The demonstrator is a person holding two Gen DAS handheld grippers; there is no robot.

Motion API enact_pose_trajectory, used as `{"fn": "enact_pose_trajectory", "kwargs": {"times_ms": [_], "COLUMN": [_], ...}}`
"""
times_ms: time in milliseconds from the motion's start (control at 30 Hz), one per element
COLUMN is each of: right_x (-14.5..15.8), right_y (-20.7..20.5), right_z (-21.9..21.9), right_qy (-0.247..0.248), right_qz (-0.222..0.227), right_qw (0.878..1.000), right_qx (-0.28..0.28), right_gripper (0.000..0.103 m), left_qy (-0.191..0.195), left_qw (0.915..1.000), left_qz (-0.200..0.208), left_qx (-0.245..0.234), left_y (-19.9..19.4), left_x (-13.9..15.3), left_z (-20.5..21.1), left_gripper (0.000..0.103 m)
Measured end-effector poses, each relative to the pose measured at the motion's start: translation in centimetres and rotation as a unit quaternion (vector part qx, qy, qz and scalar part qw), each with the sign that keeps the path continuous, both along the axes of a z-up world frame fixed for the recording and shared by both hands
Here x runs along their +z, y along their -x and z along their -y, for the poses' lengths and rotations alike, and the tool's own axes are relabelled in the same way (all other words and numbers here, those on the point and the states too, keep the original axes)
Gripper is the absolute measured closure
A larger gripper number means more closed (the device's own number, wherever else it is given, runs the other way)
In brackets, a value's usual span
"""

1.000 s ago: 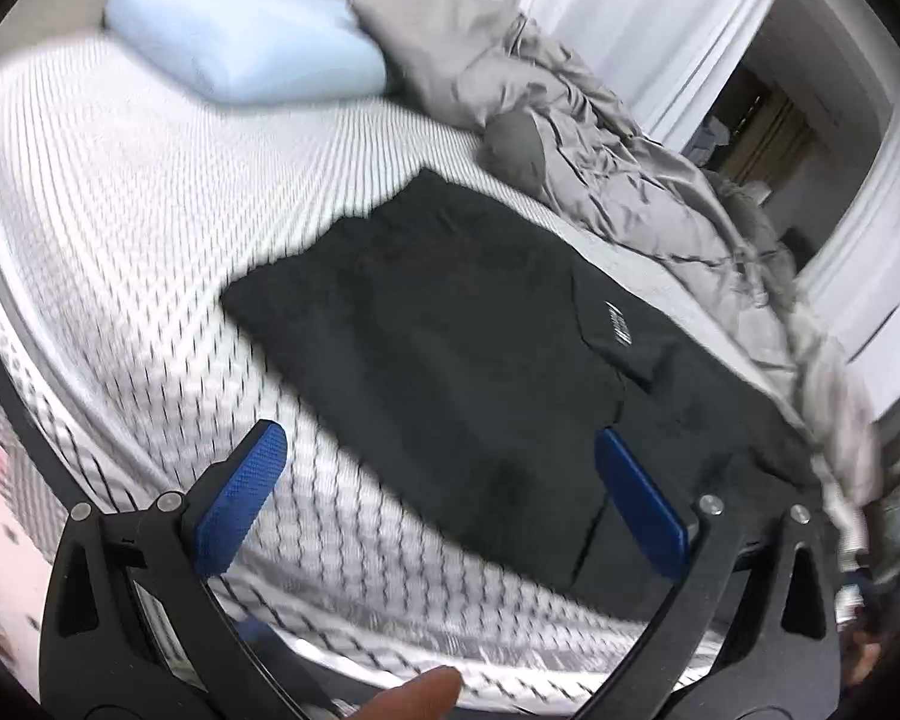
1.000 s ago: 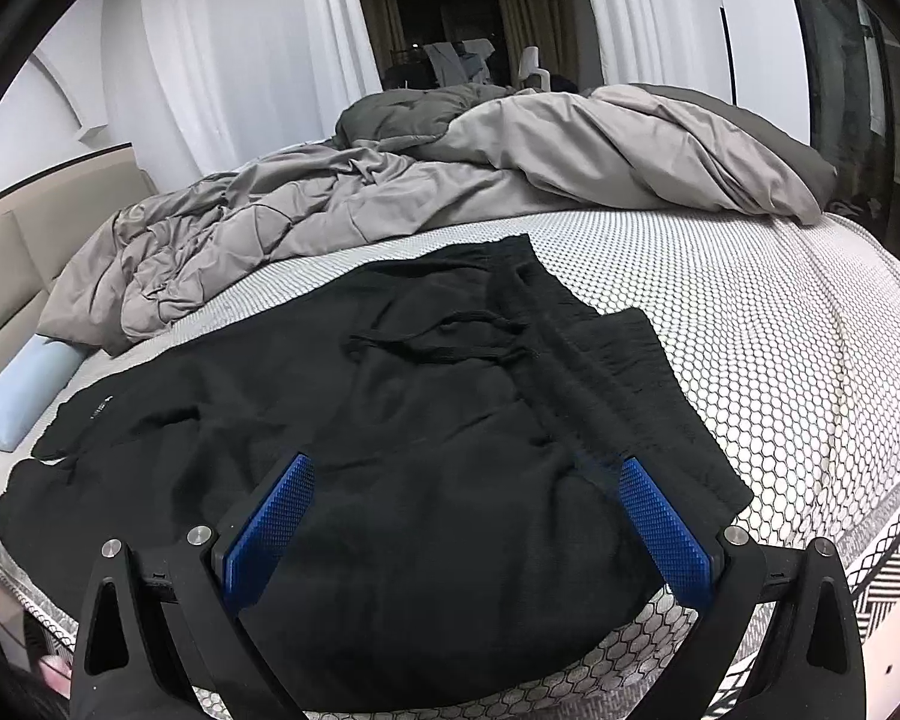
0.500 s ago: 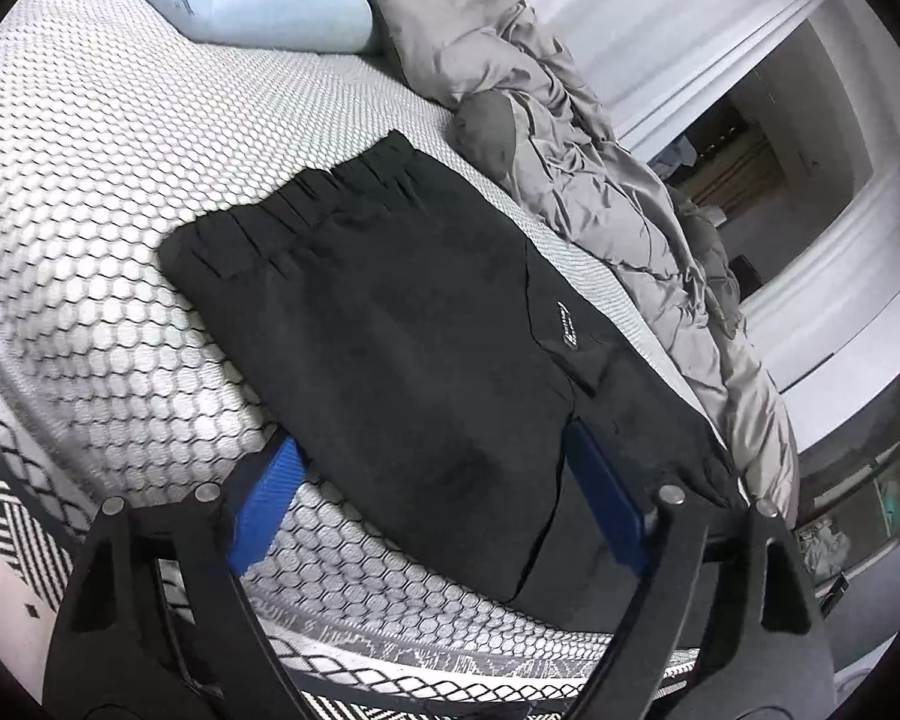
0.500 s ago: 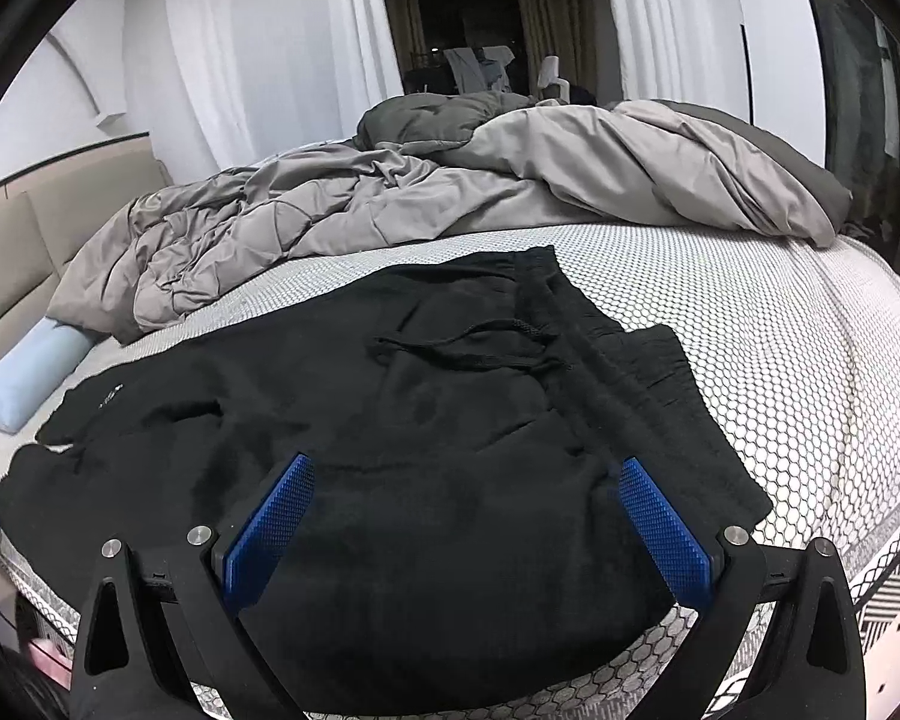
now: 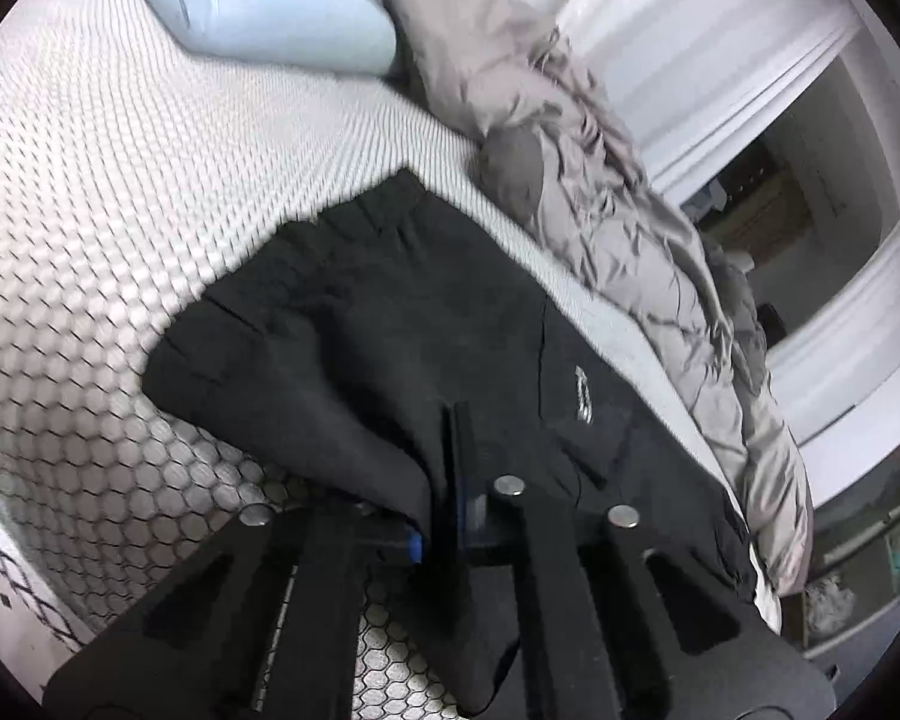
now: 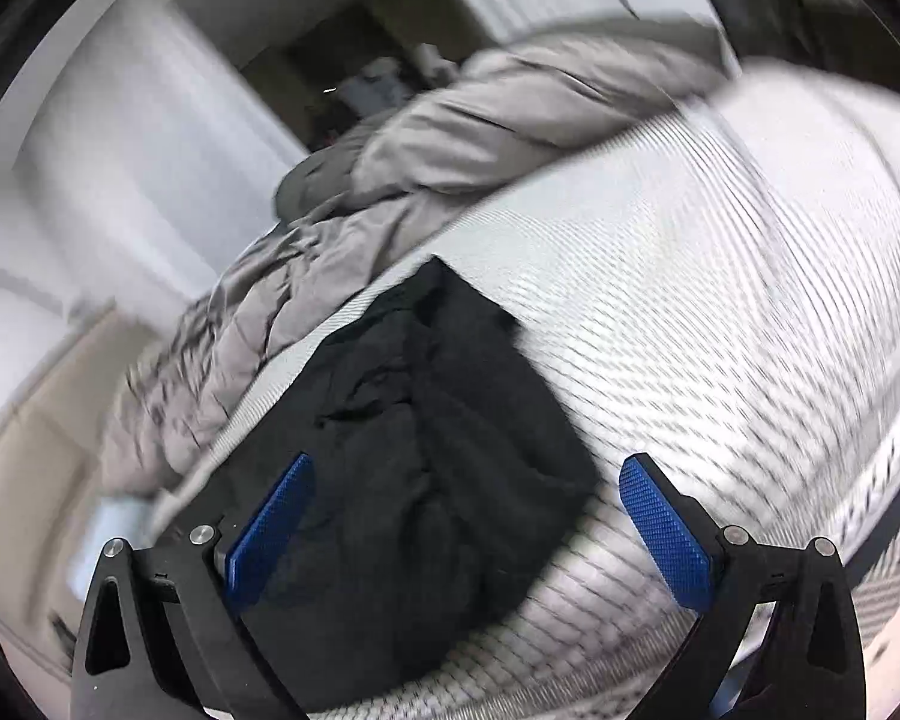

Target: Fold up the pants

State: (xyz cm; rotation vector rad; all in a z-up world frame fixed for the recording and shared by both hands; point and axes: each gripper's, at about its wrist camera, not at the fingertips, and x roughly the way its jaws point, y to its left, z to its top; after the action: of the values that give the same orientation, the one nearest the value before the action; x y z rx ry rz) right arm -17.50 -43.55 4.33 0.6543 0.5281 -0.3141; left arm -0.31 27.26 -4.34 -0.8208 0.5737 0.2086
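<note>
Black pants (image 5: 390, 330) lie spread on the white honeycomb-patterned mattress (image 5: 90, 180). My left gripper (image 5: 450, 456) is shut on the near edge of the pants leg, and the fabric bunches up around its tips. In the right wrist view the waist end of the pants (image 6: 438, 420) lies rumpled near the bed's edge. My right gripper (image 6: 468, 516) is open, tilted, and hovers over that end with nothing between its blue pads (image 6: 666, 534). This view is blurred by motion.
A crumpled grey duvet (image 5: 618, 222) lies along the far side of the bed, also seen in the right wrist view (image 6: 450, 138). A light blue pillow (image 5: 258, 6) sits at the head. White curtains (image 5: 690, 30) hang beyond. The mattress edge (image 6: 870, 480) drops off at right.
My left gripper has closed onto the pants edge; it was open before. My right gripper has swung and tilted quickly over the waist end, still open.
</note>
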Motion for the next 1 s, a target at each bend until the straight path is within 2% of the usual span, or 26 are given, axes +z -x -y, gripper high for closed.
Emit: {"fn": "enact_pose_trajectory", "kwargs": {"times_ms": [67, 200, 267, 333, 367, 400, 433, 500, 533, 600, 667, 700, 767, 833, 867, 900, 1000], "right_x": [-0.9, -2.8, -3.7, -3.9, -3.8, -3.7, -3.2, -1.1, -0.2, -0.5, -3.2, -4.0, -3.4, -2.1, -1.7, -1.5, -1.7], "right_y": [0.5, -0.3, -1.6, -2.9, -3.4, -3.6, -3.6, -2.1, -1.4, -0.7, -0.9, -0.9, -0.2, 0.2, 0.5, 0.7, 0.1], "right_z": [0.9, 1.0, 0.8, 0.3, 0.1, 0.1, 0.2, 0.2, -0.2, 0.4, 2.1, 2.5, 2.6, 1.9, 1.7, 1.6, 1.4], "right_qy": [-0.028, -0.093, -0.112, -0.097, -0.079, -0.070, -0.067, -0.045, -0.019, 0.014, -0.039, -0.056, -0.064, -0.037, -0.033, -0.038, -0.055], "right_qz": [-0.011, -0.014, -0.017, -0.021, -0.028, -0.029, -0.017, 0.028, 0.026, -0.030, -0.078, -0.082, -0.054, -0.041, -0.030, -0.019, -0.016], "right_qw": [1.000, 0.994, 0.991, 0.992, 0.995, 0.996, 0.996, 0.998, 0.999, 0.999, 0.996, 0.995, 0.996, 0.998, 0.998, 0.999, 0.998], "right_qx": [0.008, 0.061, 0.075, 0.071, 0.061, 0.055, 0.048, 0.036, 0.028, -0.003, -0.020, -0.025, -0.029, -0.033, -0.036, -0.034, -0.037], "right_gripper": [0.003, 0.004, 0.012, 0.046, 0.056, 0.076, 0.083, 0.089, 0.089, 0.089, 0.089, 0.088, 0.082, 0.063, 0.048, 0.042, 0.042], "left_qy": [-0.009, -0.031, -0.046, -0.057, -0.065, -0.067, -0.067, -0.059, -0.055, -0.058, -0.050, -0.046, -0.028, -0.015, -0.014, -0.013, 0.010], "left_qw": [0.9998, 0.9987, 0.9980, 0.9975, 0.9971, 0.9970, 0.9970, 0.9975, 0.9979, 0.9983, 0.9977, 0.9971, 0.9977, 0.9991, 0.9994, 0.9994, 0.9991], "left_qz": [0.015, 0.031, 0.032, 0.031, 0.030, 0.031, 0.032, 0.032, 0.029, 0.000, -0.045, -0.061, -0.062, -0.041, -0.032, -0.031, -0.041], "left_qx": [0.011, 0.027, 0.028, 0.026, 0.023, 0.022, 0.021, 0.020, 0.018, 0.012, 0.003, 0.002, -0.002, 0.000, 0.002, 0.001, 0.001], "left_y": [0.8, 2.3, 2.8, 3.6, 3.5, 4.0, 4.3, 4.6, 4.9, 4.8, 4.1, 3.9, 4.1, 4.7, 5.0, 5.1, 4.9], "left_x": [0.8, 2.0, 2.5, 2.6, 2.9, 2.8, 2.8, 2.8, 2.6, 1.8, 0.3, -0.2, -0.5, -0.2, 0.1, 0.2, -0.3], "left_z": [0.0, 0.3, 0.7, 1.0, 1.3, 1.2, 1.2, 1.0, 0.9, 0.8, 0.9, 0.9, 0.8, 0.6, 0.6, 0.7, 0.5], "left_gripper": [0.101, 0.101, 0.101, 0.101, 0.101, 0.101, 0.101, 0.101, 0.101, 0.101, 0.101, 0.101, 0.101, 0.101, 0.100, 0.100, 0.099]}}
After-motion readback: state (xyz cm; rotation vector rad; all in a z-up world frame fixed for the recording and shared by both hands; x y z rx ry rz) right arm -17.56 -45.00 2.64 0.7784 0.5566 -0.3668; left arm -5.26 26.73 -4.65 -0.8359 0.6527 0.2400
